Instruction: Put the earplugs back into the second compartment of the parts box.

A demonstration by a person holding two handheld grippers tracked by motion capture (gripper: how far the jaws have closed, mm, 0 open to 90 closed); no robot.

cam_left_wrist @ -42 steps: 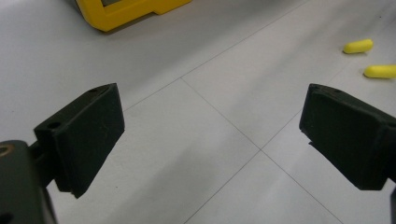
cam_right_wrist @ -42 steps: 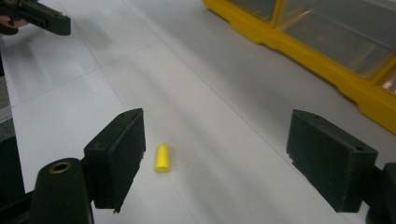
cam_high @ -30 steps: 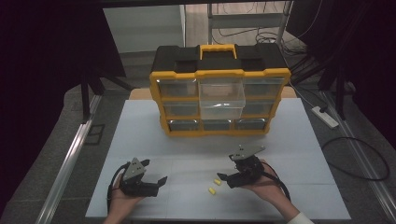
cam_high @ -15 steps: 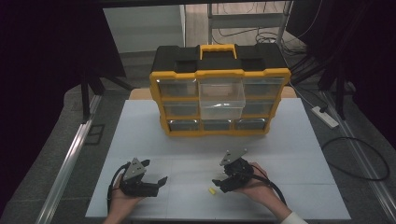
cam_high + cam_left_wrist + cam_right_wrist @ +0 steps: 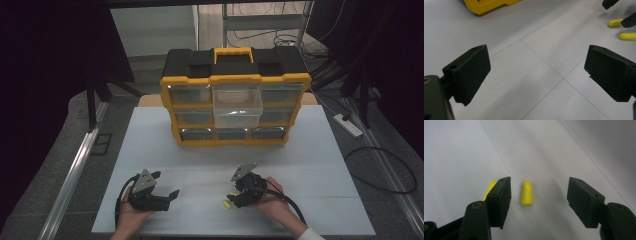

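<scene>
Near the front of the yellow drawer cabinet (image 5: 234, 105), on the white table (image 5: 320, 165), the right gripper (image 5: 539, 195) is closing around one small yellow plug (image 5: 526, 193). Its jaws have just been narrowing, but they are not touching the plug yet, so nothing is grasped. A second yellow plug (image 5: 489, 188) is lying just beside the left jaw, outside it. One clear drawer (image 5: 237, 105) of the cabinet is standing pulled out, probably waiting for them. The left gripper (image 5: 172, 195) is resting released and empty, further from the cabinet. Both plugs are still waiting to be lifted and stored.
</scene>
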